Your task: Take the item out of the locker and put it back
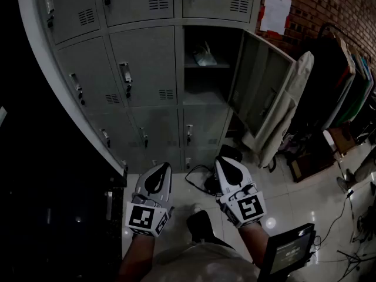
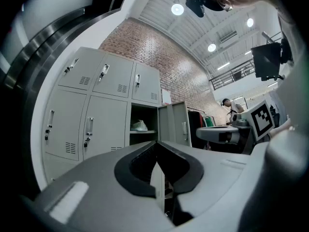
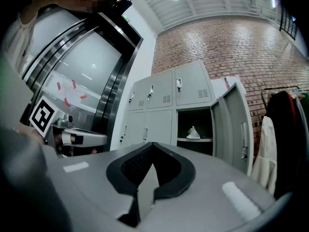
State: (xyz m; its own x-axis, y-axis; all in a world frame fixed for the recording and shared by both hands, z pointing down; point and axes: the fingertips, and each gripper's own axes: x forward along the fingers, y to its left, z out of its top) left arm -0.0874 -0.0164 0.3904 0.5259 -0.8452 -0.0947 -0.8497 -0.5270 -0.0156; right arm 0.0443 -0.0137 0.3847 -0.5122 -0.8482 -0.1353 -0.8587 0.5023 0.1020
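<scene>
A crumpled whitish item (image 1: 204,56) lies on the shelf inside the one open grey locker (image 1: 205,93), whose door (image 1: 261,87) swings out to the right. The same item (image 2: 139,125) shows small in the left gripper view, and the item (image 3: 193,133) again in the right gripper view. My left gripper (image 1: 161,168) and right gripper (image 1: 222,162) hang side by side low in the head view, well short of the locker. Both have their jaws together with nothing between them. The left gripper (image 2: 157,146) and the right gripper (image 3: 153,148) each point toward the locker bank.
Closed lockers (image 1: 141,69) fill the wall left of the open one. A pale coat (image 1: 288,104) and a rack of clothes (image 1: 338,81) stand to the right. Cables (image 1: 200,178) lie on the tiled floor. A dark screen (image 1: 288,251) sits near my right arm.
</scene>
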